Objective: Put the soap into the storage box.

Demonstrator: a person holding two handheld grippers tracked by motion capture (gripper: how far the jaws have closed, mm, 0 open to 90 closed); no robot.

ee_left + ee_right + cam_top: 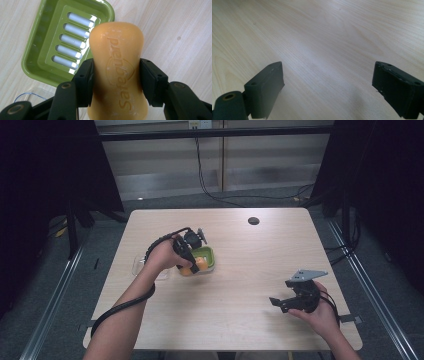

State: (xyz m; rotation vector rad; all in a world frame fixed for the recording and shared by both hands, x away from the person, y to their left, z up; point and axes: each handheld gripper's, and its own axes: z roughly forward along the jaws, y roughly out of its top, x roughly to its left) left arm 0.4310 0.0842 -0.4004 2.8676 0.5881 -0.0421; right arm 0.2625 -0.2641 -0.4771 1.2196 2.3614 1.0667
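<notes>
- The left gripper (116, 75) is clenched on a waisted orange soap bar with an embossed brand mark (117, 67); both black pads press its narrow middle, one on each side.
- In the left gripper view the soap bar stands up between the jaws, its rounded top end toward 12 o'clock, overlapping the near corner of an olive-green rectangular plastic soap dish (35, 58) that lies at 10 o'clock from it.
- The soap dish has a raised inner tray with five slots showing white through them, and it sits on the pale wood-grain table (180, 30).
- In the high view the left gripper (192, 260) and the soap bar (195, 266) are at the soap dish's (209, 254) 7 o'clock edge, left of the table's (250, 285) centre.
- A clear plastic piece (136, 266) lies on the table at 9 o'clock from the dish, partly under the left hand (161, 256).
- The right gripper (328, 85) is released, its jaws spread wide with only bare table between them.
- In the high view the right gripper (281, 304) is held in the right hand (320, 312) toward the table's 4 o'clock corner, well apart from the dish.
- A small dark round disc (253, 220) sits near the table's 12 o'clock edge.
</notes>
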